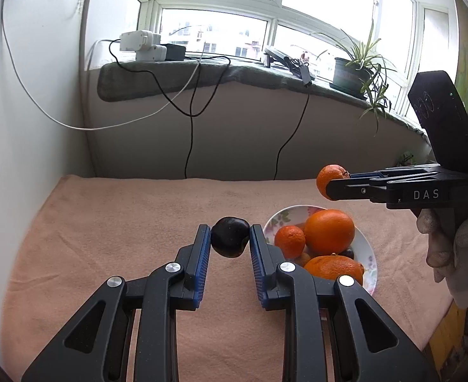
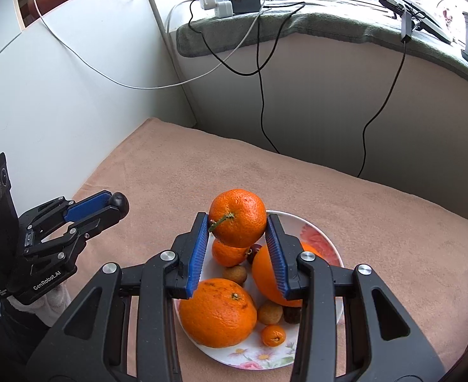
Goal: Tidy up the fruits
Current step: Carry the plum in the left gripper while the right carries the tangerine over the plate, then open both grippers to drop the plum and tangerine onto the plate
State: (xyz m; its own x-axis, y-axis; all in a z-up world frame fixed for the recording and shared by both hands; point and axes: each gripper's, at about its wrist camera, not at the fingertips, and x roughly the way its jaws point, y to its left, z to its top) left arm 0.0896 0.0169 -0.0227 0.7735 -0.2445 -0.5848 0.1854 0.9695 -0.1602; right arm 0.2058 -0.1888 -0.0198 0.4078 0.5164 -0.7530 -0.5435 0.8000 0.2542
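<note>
On the left, the left gripper (image 1: 230,237) clenches one dark plum (image 1: 229,236) above the table (image 1: 106,222), while the right gripper's (image 2: 237,222) fingers clamp one mandarin (image 2: 237,217) over the floral plate (image 2: 324,242), which holds three more oranges.

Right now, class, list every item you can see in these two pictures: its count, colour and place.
plate: one, white, floral, on the towel
oranges in plate: three, orange
kumquat: one, orange, in plate
small brown fruits: two, tan, in plate
held orange: one, orange, above plate
dark fruit: one, near black, in left gripper
towel: one, pink, covering the surface
potted plant: one, green, windowsill
left gripper: black, blue pads
right gripper: black, blue pads
</note>
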